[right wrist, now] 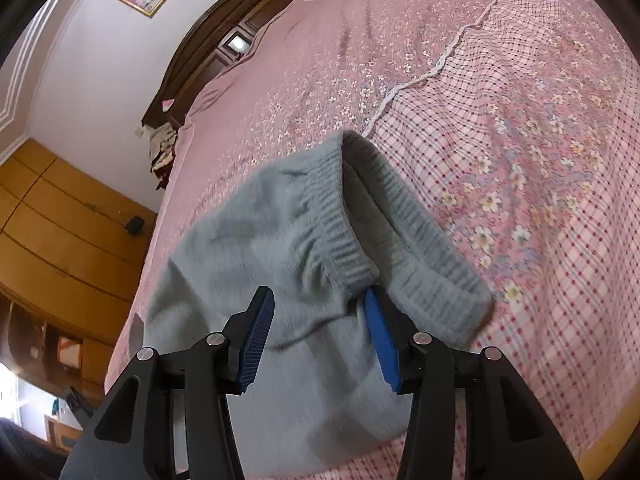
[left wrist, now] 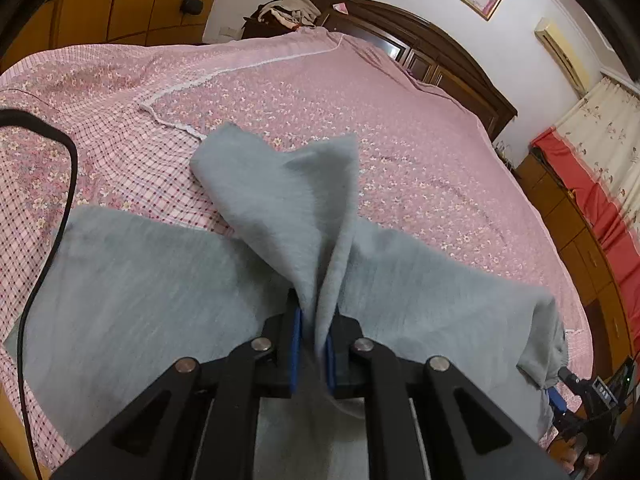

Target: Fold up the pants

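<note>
Grey sweatpants (left wrist: 132, 280) lie on a pink floral bed cover (left wrist: 360, 120). My left gripper (left wrist: 314, 320) is shut on a pinched-up fold of the grey pants, which rises as a peak in front of the fingers. In the right wrist view the ribbed waistband (right wrist: 408, 216) of the pants (right wrist: 248, 240) stands open in front of my right gripper (right wrist: 320, 320). The right gripper's blue pads (right wrist: 256, 336) stand wide apart, with grey fabric lying between them; the right finger sits under the waistband edge. The right gripper also shows at the lower right in the left wrist view (left wrist: 560, 404).
A dark wooden headboard (left wrist: 440, 36) bounds the bed's far side. A black cable (left wrist: 60, 184) runs over the bed's left part. Wooden wardrobes (right wrist: 60, 220) stand beside the bed. A red cloth (left wrist: 592, 200) covers a cabinet at the right.
</note>
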`<state>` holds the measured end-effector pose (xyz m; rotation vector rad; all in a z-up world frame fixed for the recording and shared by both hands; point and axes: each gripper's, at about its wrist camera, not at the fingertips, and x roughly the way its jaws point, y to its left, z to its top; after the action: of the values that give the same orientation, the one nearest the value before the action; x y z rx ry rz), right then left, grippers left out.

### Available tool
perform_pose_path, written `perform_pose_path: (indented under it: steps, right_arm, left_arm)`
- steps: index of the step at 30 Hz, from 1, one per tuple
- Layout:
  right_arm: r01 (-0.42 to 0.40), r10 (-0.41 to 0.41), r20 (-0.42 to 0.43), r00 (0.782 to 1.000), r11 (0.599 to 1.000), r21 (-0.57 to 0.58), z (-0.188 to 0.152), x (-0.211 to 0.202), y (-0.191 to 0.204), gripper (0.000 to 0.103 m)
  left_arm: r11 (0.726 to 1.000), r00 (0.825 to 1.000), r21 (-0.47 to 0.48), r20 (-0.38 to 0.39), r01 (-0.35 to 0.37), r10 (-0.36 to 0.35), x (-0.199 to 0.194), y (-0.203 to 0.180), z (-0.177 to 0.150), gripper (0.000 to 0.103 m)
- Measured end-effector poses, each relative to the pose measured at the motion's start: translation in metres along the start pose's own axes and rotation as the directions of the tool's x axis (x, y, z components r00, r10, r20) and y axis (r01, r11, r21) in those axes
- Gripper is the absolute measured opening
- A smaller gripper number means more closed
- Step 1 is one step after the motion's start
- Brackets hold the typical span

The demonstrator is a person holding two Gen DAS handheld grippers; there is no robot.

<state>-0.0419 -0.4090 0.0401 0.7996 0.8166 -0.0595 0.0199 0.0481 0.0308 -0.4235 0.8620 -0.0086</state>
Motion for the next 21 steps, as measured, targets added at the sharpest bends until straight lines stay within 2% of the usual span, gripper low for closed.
perform_pose_path:
  steps: [6,9,10,11,21]
  right_arm:
    - [0.017,-0.018,0.056,0.998,1.000,0.004,0.019,0.014,0.017,0.048]
    - [0.062,-0.057,0.083,0.995,0.996,-0.062,0.022,0.017,0.030,0.033]
    - [0.067,-0.060,0.086,0.994,0.995,-0.077,0.021,0.015,0.027,0.022]
    - [0.071,-0.063,0.088,0.994,0.993,-0.093,0.021,0.015,0.030,0.019]
    - [0.012,0.011,0.147,0.989,0.987,-0.157,0.038,-0.035,0.042,0.014]
  left_arm:
    - [1.000,1.000,0.008,-0.013,-0.012,0.012,0.008,0.001,-0.004,0.010]
    - [1.000,1.000,0.004,-0.008,-0.005,0.005,0.006,0.002,-0.004,0.010]
    - [1.000,1.000,0.004,-0.005,-0.003,0.003,0.005,0.002,-0.003,0.010]
    - [1.000,1.000,0.007,0.001,-0.001,0.001,0.003,0.003,-0.002,0.010]
    - [0.997,0.996,0.007,0.053,0.071,-0.072,-0.033,0.007,0.008,0.008]
